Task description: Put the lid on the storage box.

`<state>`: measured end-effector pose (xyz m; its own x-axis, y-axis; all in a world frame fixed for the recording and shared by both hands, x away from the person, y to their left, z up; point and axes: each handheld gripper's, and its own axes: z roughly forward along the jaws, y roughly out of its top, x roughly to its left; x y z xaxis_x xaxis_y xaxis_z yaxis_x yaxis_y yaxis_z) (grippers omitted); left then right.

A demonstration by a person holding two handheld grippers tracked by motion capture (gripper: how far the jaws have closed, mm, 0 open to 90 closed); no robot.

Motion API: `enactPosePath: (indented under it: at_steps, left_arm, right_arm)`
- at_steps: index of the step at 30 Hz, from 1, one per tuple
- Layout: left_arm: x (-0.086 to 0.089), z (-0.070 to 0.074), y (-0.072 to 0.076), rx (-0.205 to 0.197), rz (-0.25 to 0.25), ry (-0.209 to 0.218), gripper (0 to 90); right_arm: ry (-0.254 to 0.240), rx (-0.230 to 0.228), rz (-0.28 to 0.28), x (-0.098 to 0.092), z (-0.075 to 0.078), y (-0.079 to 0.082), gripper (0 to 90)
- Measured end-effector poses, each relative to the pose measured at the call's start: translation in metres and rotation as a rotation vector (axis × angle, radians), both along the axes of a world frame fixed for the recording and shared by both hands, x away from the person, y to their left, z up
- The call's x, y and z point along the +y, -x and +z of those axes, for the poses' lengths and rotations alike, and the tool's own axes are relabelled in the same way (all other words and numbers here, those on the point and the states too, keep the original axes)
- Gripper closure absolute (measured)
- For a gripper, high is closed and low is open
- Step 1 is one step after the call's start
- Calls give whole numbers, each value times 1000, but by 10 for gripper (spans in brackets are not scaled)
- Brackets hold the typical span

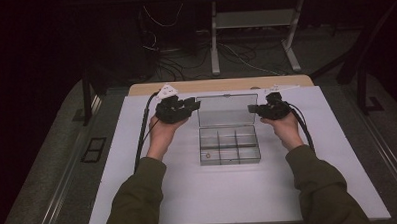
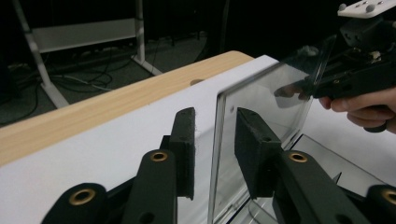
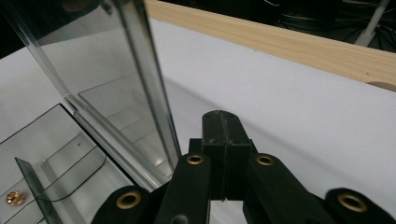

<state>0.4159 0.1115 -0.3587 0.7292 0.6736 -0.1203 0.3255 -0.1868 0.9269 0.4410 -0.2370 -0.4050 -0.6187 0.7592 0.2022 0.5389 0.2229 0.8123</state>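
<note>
Box point(image 1: 230, 152) sits mid-mat point(image 1: 139, 194), lid point(image 1: 227, 110) upright at its 12 o'clock edge. My left gripper point(image 2: 215, 140) straddles the lid's edge, pads slack, not pinching, so the lid stands by itself. Right gripper point(image 3: 223, 140) is clenched on nothing, beside the lid's other edge as a backstop.

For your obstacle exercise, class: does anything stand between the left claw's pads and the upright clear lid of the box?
Nothing visible does. The lid stands in the gap of the left claw, with only air between each pad and the lid's faces.
</note>
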Motion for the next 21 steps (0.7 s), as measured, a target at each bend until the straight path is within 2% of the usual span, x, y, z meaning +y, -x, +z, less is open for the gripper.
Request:
enactPosePath:
  at_steps: [7,14,21]
  left_arm:
    - [-7,3,9,-38,-25,-6,751]
    - [-4,0,15,-43,-29,10,755]
    - [-4,-1,23,-52,-33,15,747]
  right_arm:
    - [6,-15,8,-1,2,5,893]
    - [-8,-33,3,-13,5,17,893]
    - [-3,-20,21,-26,6,33,893]
